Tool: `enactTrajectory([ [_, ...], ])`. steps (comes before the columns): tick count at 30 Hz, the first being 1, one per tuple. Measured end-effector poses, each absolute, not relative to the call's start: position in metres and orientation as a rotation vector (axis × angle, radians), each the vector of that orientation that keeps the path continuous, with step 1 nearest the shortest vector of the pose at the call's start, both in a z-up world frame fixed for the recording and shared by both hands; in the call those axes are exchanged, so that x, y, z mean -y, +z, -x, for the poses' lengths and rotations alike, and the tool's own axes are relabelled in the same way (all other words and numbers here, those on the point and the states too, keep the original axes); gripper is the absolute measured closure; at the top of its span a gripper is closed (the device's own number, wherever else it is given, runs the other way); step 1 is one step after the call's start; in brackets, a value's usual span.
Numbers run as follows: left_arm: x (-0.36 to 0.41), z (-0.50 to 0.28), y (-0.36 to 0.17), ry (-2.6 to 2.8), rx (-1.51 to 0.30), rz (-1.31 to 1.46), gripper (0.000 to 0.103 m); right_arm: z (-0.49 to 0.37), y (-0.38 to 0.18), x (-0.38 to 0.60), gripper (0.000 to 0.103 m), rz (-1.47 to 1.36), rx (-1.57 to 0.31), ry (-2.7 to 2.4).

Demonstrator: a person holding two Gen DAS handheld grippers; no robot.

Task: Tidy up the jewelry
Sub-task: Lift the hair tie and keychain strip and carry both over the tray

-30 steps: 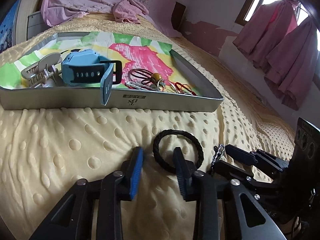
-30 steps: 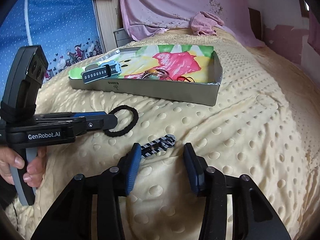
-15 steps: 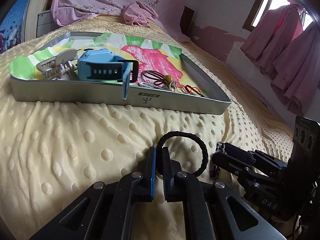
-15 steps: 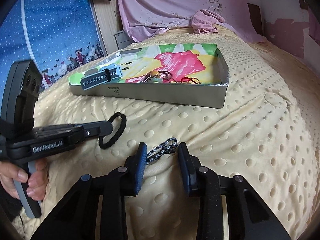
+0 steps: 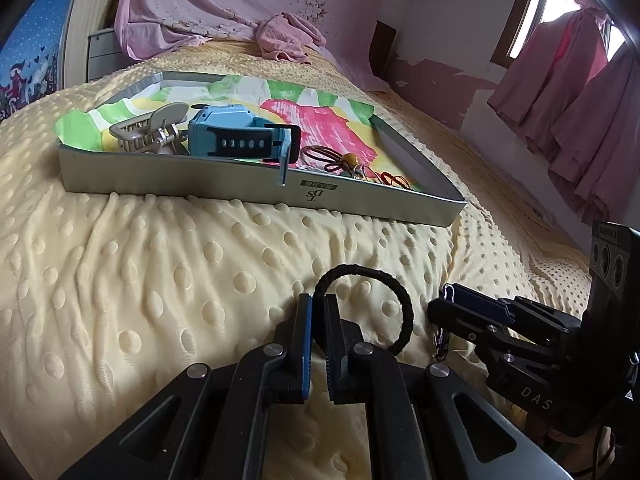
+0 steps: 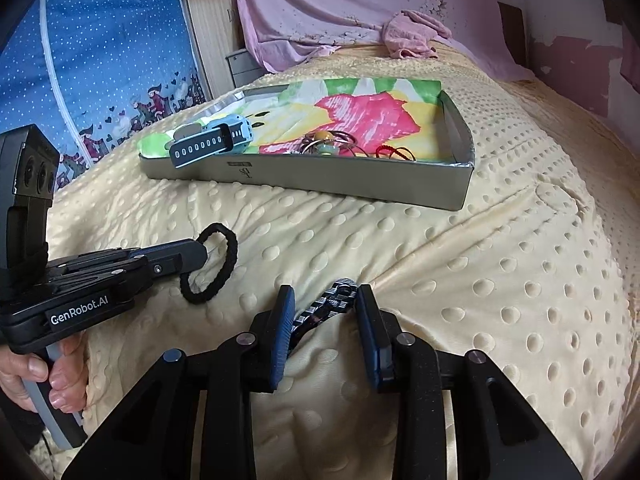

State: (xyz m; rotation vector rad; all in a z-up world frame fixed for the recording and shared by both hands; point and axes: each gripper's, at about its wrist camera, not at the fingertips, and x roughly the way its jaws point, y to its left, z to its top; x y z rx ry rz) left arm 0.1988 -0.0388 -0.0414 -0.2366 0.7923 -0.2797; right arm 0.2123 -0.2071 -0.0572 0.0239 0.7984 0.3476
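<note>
My left gripper (image 5: pixel 317 300) is shut on the near side of a black braided hair tie (image 5: pixel 404 312), which rests on the yellow dotted blanket; it also shows in the right wrist view (image 6: pixel 224 256). My right gripper (image 6: pixel 325 300) is open, its fingers on either side of a black-and-white chain bracelet (image 6: pixel 332 304) lying on the blanket. A grey tray (image 5: pixel 240 184) lined with bright paper sits beyond, holding a blue watch (image 5: pixel 236 132), a silver hair claw (image 5: pixel 148 132), and thin rings and cords (image 5: pixel 344 160).
The yellow dotted blanket (image 5: pixel 120 280) covers the bed. A pink cloth (image 5: pixel 288 40) lies at the head of the bed. Pink curtains (image 5: pixel 580 120) hang at right. A blue patterned wall (image 6: pixel 100 60) stands to the left.
My left gripper has shut on the hair tie and risen slightly. My right gripper has moved forward around the chain bracelet and narrowed somewhat.
</note>
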Motion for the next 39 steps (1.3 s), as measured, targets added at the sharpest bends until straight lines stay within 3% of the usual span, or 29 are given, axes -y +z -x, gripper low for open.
enactTrajectory([
  [13,0.033,-0.184,-0.039,-0.269,-0.781,0.240,0.097,-0.193,-0.049,0.187,0.089,0.062,-0.749,0.415],
  [26,0.037,-0.175,-0.026,-0.282,-0.742,0.218,0.097,-0.185,-0.036,0.194,0.089,0.037,-0.668,0.422],
  [39,0.040,-0.200,0.026,-0.295,-0.622,0.223,0.097,-0.200,-0.006,0.219,0.089,-0.071,-0.501,0.387],
])
